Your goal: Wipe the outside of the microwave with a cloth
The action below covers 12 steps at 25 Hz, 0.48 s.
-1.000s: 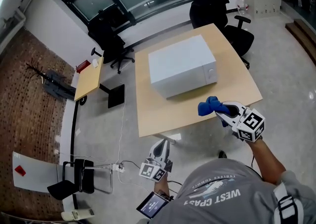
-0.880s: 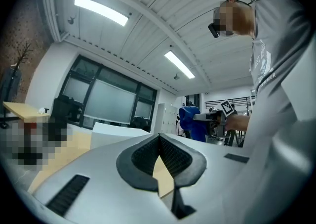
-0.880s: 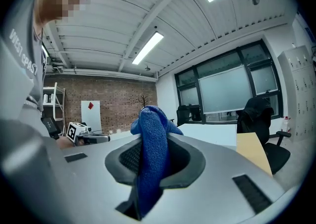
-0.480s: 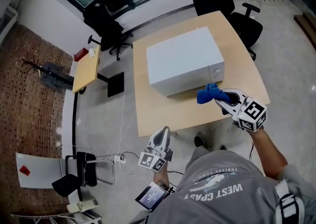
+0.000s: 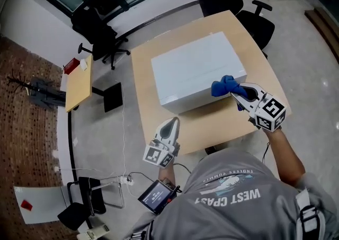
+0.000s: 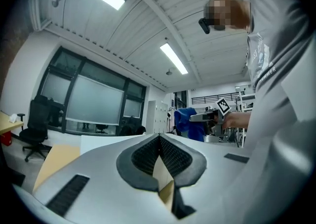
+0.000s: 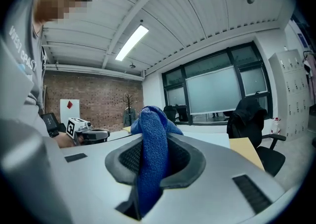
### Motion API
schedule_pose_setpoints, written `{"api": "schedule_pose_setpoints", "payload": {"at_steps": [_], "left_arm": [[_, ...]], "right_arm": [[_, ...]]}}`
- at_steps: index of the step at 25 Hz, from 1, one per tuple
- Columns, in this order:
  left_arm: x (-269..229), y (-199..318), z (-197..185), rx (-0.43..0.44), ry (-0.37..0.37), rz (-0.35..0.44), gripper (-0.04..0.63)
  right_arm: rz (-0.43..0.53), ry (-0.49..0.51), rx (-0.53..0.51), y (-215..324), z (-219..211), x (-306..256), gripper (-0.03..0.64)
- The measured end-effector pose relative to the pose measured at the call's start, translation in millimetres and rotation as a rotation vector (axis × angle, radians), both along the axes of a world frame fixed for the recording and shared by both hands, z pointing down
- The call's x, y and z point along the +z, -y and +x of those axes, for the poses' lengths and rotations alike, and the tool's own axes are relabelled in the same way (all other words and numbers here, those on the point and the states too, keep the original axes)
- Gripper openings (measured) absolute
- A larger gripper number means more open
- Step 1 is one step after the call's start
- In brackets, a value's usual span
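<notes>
Right tongs clamped on blue cloth, left tongs closed — empty

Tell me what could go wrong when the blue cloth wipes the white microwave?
The blue cloth is bunched in the right gripper, so hard jaw tips might scrape the microwave. The left gripper is shut, empty and off the microwave, so a firm wipe might slide it on the table.
</notes>
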<state>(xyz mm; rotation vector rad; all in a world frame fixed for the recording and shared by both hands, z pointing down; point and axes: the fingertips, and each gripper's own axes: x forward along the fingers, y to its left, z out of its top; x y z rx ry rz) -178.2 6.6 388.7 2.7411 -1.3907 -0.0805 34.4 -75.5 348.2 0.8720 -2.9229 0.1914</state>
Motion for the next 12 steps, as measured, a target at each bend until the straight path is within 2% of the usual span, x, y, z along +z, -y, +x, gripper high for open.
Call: {"api": "schedule_pose_setpoints", "payload": {"at_steps": [6,12], "left_arm": [[16.1,38.7,-44.4,0.039,-0.017,-0.03,0.021],[26.1,54.0,-66.3,0.059,-0.009,-0.038,0.021]], "right_arm": [[0.072,-0.067,-0.023,66.0,-75.2,-6.5,0.074],[0.195,-0.24,-0.19,126.4,-208.5,-11.1,0.074]]}}
